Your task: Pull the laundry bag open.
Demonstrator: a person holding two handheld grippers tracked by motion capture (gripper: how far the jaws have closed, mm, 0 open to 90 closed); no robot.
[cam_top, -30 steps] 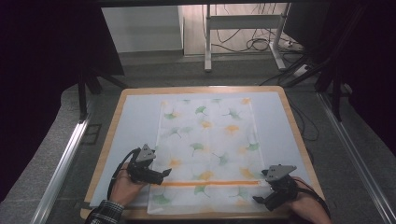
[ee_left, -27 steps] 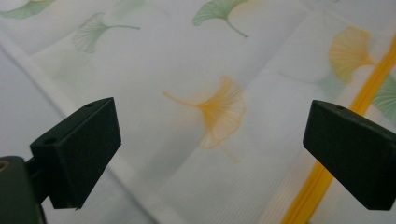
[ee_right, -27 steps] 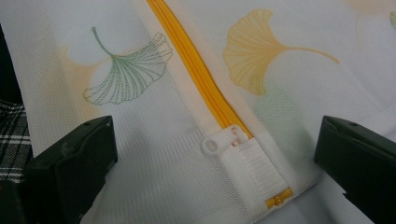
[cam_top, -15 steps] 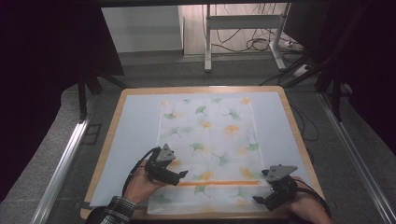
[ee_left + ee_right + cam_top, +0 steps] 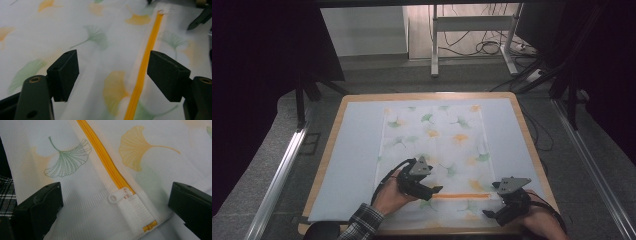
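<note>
A wooden-rimmed table (image 5: 526, 131) with a pale blue top fills the middle of the high view, and on it a white mesh laundry bag (image 5: 432, 150) printed with green and orange ginkgo leaves lies flat, running from the upper centre down to the bottom edge of the frame. An orange zipper (image 5: 460, 196) crosses the bag near its lower end, and as far as the frames show it is closed along its whole length, so I judge the work of opening it has not begun: neither tool has a hold on anything yet. The left gripper (image 5: 435, 190) sits at the lower centre of the high view with its jaws wide apart, hovering over the fabric at the zipper's left end; in its own view the zipper (image 5: 143, 67) runs up between the jaws, nearer the right one. The right gripper (image 5: 488, 214), at the lower right, also has its jaws spread wide. In its view the white zipper pull (image 5: 120, 195) lies in the centre, between the jaws and touching neither, just above a white fabric tab (image 5: 136, 212) at the bag's edge.
</note>
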